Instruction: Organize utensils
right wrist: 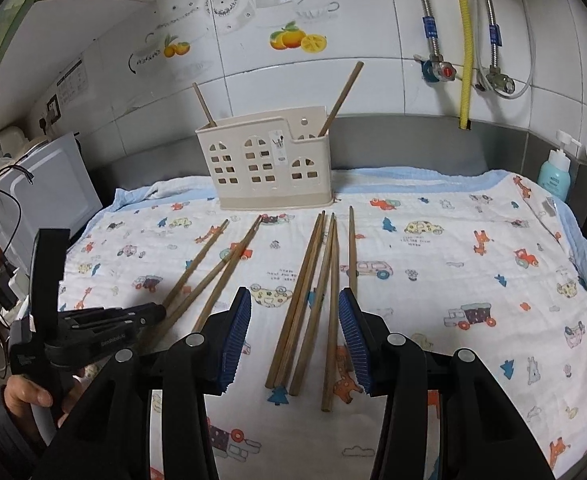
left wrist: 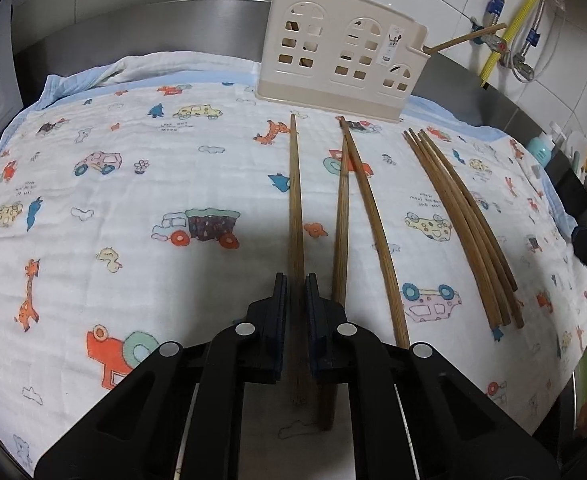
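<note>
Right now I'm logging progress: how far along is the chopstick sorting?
Early. Two chopsticks already stand in the holder. The left gripper is closed around one chopstick; the right gripper hangs open above the bundle. About eight remain on the cloth.

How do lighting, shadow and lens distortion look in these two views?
Left wrist view: even light, a soft shadow on the cloth ahead of the left gripper, strong fisheye bowing of the chopsticks, dark corner vignette. Right wrist view: sharp, bright tiles with mild sheen, curved counter edges, open right gripper in focus.
</note>
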Demonstrator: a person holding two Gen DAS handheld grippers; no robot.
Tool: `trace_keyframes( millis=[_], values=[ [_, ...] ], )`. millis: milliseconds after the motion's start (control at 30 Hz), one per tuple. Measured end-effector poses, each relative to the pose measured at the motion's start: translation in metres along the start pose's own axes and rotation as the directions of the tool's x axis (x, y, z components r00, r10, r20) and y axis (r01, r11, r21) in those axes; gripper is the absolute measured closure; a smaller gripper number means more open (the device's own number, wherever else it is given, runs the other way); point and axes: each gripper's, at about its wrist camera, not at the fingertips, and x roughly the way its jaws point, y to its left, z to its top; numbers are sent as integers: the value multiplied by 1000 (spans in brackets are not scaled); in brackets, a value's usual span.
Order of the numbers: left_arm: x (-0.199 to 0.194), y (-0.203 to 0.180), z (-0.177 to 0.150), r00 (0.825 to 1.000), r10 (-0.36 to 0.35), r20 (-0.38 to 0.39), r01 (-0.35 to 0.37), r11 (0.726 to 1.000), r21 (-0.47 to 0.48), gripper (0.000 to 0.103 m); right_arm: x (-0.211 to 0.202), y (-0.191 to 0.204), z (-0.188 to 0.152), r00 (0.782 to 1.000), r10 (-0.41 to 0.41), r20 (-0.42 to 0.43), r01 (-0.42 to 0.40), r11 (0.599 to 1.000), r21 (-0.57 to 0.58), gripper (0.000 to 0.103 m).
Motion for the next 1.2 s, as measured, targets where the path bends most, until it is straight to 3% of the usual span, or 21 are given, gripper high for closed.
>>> trace_keyframes(
  millis=[233,600,867,1200],
  values=[
    [1,-5,-1,999,32,5,-32,999,18,94,7,-11,-17,999,-21,-45,22,999,23,61],
    [0,-1,-2,1000,12,3,-12,1000,7,94,37,-28,-31,991,-62,-119,70,996,62,86],
    [0,-2,-3,1000,18,6,-18,1000,17,94,63,-38,-21,985,-80,-155,94,992,84,93],
    [0,-5,-3,1000,22,8,-22,999,31,94,81,-36,-19,976,-105,-191,116,992,49,94]
  ],
)
